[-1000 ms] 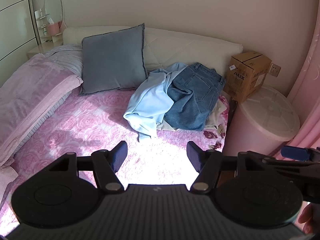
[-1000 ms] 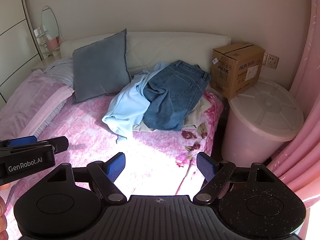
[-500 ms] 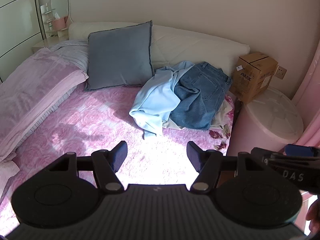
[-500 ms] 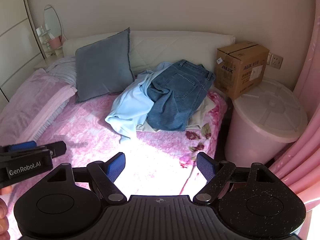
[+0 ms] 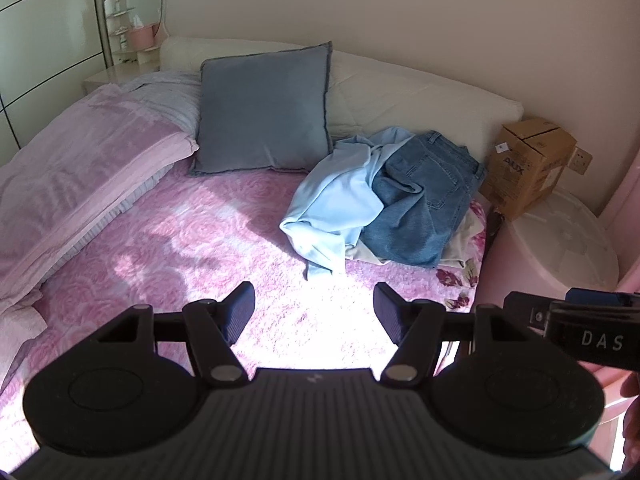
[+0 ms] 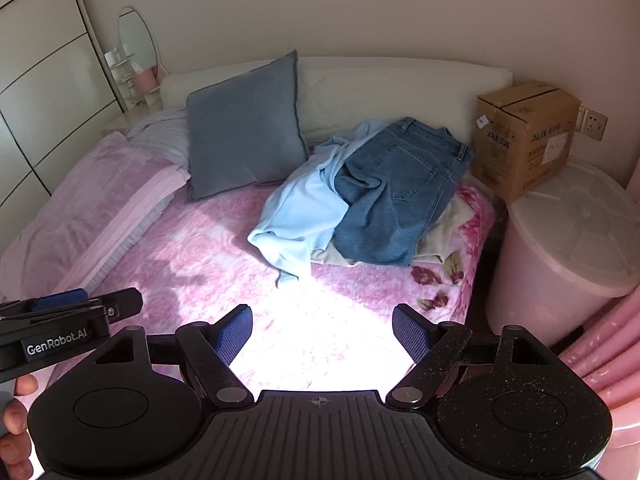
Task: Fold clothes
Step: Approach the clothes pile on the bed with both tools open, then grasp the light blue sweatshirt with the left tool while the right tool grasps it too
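Both grippers idle, nothing held; left gripper (image 5: 314,312) has fingers spread wide, right gripper (image 6: 322,332) the same, blue pads facing an empty gap. Both hover over the sunlit bare patch of the pink bedspread (image 6: 224,248), near side of the clothes pile and well apart from it — reads as the approach stage, no garment picked yet.

Pile as landmark: blue jeans (image 6: 394,204) on top, waistband toward the headboard; light blue top (image 6: 296,216) partly under the jeans on the pile's left, one loose end trailing toward the grippers; a cream garment (image 6: 436,236) at the bottom, poking out on the right. Probably stacked there to leave the bare patch free as the folding surface.

Around the pile: grey cushion (image 6: 244,136) just left of it, leaning on the white headboard (image 6: 400,88); folded pink blanket (image 5: 84,176) further left; cardboard box (image 6: 524,136) right of it, sitting on a round pink bin (image 6: 568,248) beside the bed.

Obstructions — jeans overlap the blue top, so pulling the top first will likely drag the denim; jeans look like the clean first grab. Pile sits near the bed's right edge; a sloppy pull could tip cloth off toward the bin. Glare on the bare patch washes out surface detail there.
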`<control>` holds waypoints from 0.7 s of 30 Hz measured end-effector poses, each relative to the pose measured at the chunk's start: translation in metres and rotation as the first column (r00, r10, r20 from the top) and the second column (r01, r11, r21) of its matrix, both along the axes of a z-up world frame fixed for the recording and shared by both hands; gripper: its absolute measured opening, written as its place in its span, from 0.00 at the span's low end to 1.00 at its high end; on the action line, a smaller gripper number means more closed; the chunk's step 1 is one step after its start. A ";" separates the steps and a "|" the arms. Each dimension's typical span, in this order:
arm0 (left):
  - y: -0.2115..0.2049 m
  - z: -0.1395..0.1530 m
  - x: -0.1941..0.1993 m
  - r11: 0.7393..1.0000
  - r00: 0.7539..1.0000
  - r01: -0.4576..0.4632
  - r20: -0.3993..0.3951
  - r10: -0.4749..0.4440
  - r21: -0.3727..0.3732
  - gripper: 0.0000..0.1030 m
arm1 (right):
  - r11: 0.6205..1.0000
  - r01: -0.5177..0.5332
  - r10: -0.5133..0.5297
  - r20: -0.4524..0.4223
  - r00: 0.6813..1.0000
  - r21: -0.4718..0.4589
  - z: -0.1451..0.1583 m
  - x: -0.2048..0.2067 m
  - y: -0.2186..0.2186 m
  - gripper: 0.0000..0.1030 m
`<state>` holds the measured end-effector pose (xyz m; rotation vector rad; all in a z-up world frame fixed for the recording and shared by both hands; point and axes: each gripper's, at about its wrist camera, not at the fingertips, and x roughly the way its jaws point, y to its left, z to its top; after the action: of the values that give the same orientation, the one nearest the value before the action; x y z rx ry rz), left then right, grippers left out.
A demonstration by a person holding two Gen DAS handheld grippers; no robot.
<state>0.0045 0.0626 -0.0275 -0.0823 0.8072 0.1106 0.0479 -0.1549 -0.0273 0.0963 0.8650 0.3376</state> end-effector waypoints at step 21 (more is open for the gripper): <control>-0.026 -0.053 0.146 0.996 0.984 -0.085 -0.157 0.083 -0.009 0.59 | 0.998 -0.061 0.056 -0.131 0.990 -0.031 -0.060 0.156 -0.027 0.70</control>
<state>0.1509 0.0364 -0.0801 -0.1242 0.9615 0.1923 0.2035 -0.1816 -0.0874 0.0612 1.0037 0.3740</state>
